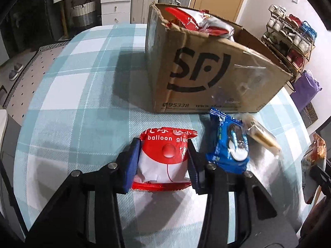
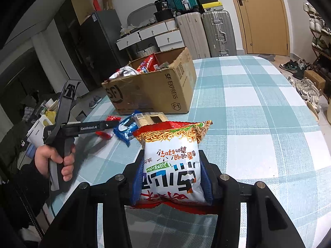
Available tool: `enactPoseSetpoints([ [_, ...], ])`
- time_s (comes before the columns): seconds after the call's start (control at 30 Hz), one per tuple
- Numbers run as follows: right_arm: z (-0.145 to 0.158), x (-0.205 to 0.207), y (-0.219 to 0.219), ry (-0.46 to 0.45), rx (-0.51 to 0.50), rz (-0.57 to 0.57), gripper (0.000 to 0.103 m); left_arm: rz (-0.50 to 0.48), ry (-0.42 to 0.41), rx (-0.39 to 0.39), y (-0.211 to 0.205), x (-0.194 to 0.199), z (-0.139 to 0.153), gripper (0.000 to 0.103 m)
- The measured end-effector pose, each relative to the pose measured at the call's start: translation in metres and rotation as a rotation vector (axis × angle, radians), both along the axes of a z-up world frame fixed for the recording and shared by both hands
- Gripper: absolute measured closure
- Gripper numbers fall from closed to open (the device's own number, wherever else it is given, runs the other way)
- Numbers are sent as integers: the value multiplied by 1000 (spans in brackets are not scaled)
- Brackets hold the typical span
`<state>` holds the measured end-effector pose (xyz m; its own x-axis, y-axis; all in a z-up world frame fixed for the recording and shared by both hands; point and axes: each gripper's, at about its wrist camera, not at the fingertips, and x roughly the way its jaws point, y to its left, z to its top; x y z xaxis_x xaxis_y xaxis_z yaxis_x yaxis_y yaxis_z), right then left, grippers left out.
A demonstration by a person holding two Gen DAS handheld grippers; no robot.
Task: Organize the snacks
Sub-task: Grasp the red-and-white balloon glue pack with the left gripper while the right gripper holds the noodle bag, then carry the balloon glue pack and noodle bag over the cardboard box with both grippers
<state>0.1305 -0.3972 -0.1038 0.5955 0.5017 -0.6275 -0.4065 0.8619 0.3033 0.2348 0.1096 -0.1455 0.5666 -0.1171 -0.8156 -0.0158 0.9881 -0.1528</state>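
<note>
Left gripper (image 1: pixel 163 159) is clamped on the red-and-white "balloon glue" packet (image 1: pixel 165 157), pads squeezing both sides; can't tell if the packet is lifted or resting on the checked tablecloth (image 1: pixel 82 82). Right gripper (image 2: pixel 172 175) is clamped on the instant noodle bag (image 2: pixel 173 165), print upside down to my camera, bag looks raised off the cloth. So both tongs are loaded, mid-transfer I'd say. Just right of the left packet: blue cookie packet (image 1: pixel 229 144) and a tan wafer pack (image 1: pixel 262 138), touching each other, lying loose in front of the cardboard box (image 1: pixel 206 72). Box is open-topped, sits near the far-left side of the table, already has several red/white snack bags (image 1: pixel 198 20) piled in it. Left hand (image 2: pixel 53 157) visible from the right wrist view, gripping its handle. Step in hand, as I read it: carry both packs to the box. Next move needs lift clear of the box rim, which is ragged and tall, then release over free space inside, one gripper at a time to avoid a clash. Soft bags, so keep squeeze light. Cookie and wafer packs remain to be picked.
</note>
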Motion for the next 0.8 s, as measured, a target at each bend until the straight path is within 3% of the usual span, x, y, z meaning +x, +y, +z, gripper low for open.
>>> enactPoseSetpoints([
  [0.43,26,-21,12,-53,4,13,55,-43,-52,-34,-14,-55,32,64],
  [0.8,58,-29,28,-106,32,35,55,-74,-135,-37,-20,-81,81,63],
])
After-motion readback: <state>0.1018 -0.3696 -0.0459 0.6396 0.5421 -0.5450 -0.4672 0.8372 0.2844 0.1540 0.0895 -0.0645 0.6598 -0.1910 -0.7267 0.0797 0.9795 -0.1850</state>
